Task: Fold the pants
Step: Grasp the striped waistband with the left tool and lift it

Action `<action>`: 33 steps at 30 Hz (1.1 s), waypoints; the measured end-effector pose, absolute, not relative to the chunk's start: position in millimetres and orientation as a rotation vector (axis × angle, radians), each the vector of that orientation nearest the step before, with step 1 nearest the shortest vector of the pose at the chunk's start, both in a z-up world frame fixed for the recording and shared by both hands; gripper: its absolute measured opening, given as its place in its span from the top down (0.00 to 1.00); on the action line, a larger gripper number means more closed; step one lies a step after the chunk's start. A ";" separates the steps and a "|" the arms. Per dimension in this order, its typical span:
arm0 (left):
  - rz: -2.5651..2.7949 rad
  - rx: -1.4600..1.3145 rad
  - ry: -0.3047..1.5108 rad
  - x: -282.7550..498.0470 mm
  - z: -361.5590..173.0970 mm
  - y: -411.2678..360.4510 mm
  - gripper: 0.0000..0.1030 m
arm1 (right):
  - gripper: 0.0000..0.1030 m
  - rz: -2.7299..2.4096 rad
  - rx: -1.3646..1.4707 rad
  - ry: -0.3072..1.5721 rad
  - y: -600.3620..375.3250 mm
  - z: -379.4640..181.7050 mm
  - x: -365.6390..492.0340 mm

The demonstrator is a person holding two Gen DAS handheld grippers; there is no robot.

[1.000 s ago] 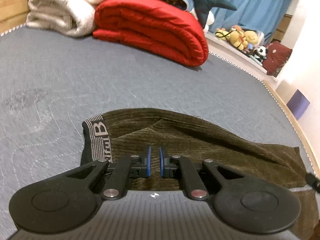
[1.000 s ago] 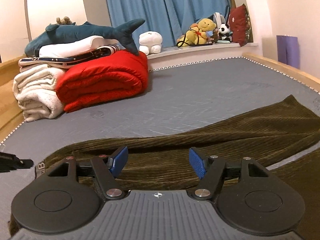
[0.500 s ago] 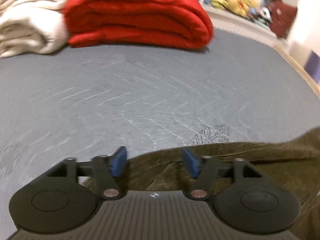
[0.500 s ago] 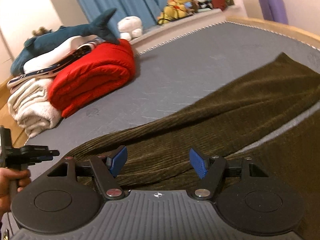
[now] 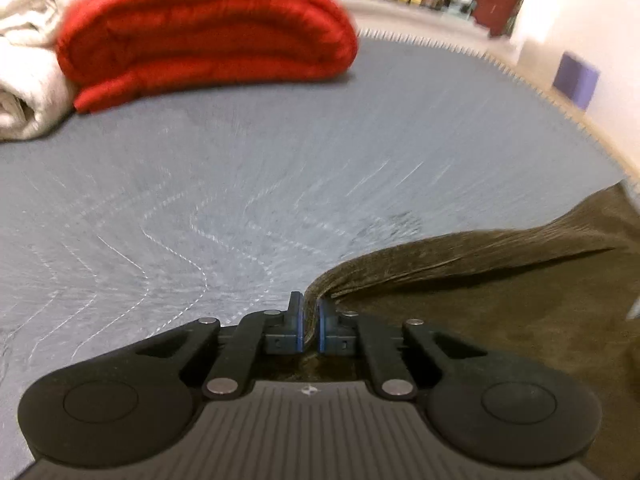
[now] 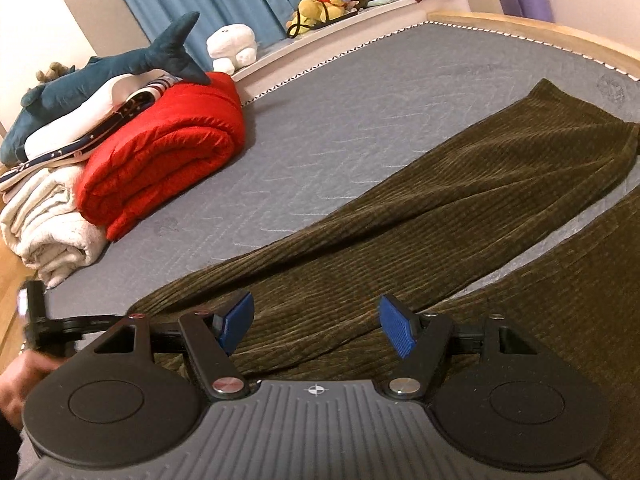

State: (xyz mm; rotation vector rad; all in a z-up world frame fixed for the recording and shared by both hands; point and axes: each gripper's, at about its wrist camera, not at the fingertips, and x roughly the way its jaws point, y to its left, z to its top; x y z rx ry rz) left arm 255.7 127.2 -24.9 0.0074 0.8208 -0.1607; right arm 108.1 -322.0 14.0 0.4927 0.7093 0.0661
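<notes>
Dark olive corduroy pants [image 6: 460,200] lie spread on the grey mattress [image 6: 360,92], their legs running to the right. In the left wrist view my left gripper [image 5: 308,308] sits low at the near left edge of the pants [image 5: 480,320]. Its jaws are closing, and the blue pads pinch a raised fold of the cloth. My right gripper [image 6: 316,320] hovers open just above the pants' middle, with only flat fabric beneath the gap. At the far left of the right wrist view, a hand [image 6: 16,380] holds the left gripper [image 6: 52,320].
A folded red quilt [image 6: 160,152] and a rolled white blanket [image 6: 44,220] lie at the mattress's far left, with a shark plush [image 6: 100,72] on top. Soft toys line the window ledge. The wooden bed frame [image 6: 520,24] borders the far right.
The left gripper left the waistband, opened, moved along the pants' edge, and shut on a fold of cloth. The right gripper stayed open and rolled a little, with the pants now lying slanted under it.
</notes>
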 end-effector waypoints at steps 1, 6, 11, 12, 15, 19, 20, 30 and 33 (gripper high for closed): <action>-0.168 -0.012 0.797 241.0 -14.8 125.2 0.94 | 0.31 0.054 0.497 0.713 -323.4 12.9 108.5; -0.199 -0.055 0.745 137.7 22.2 99.4 0.94 | 0.31 0.019 0.542 0.739 -329.9 5.9 107.0; -0.221 -0.076 0.858 61.2 -12.9 74.5 0.87 | 0.31 -0.012 0.548 0.734 -333.7 5.7 99.4; -0.209 -0.087 0.890 56.3 -23.9 75.3 0.85 | 0.31 -0.014 0.556 0.738 -335.1 5.2 97.9; -0.165 -0.283 0.901 46.9 -18.5 96.5 0.70 | 0.31 -0.022 0.566 0.743 -336.9 4.3 93.0; -0.211 -0.531 0.902 42.5 -16.8 127.1 0.51 | 0.31 -0.039 0.568 0.757 -339.5 0.2 86.2; -0.217 -0.572 0.955 44.1 -25.8 129.5 0.51 | 0.31 -0.040 0.571 0.761 -339.7 -0.6 85.5; -0.094 -0.722 0.941 68.3 -48.7 145.0 0.47 | 0.31 -0.090 0.558 0.751 -344.3 -6.4 84.0; -0.025 -0.666 0.938 74.0 -43.8 148.1 0.56 | 0.31 -0.130 0.569 0.740 -349.2 -9.1 82.8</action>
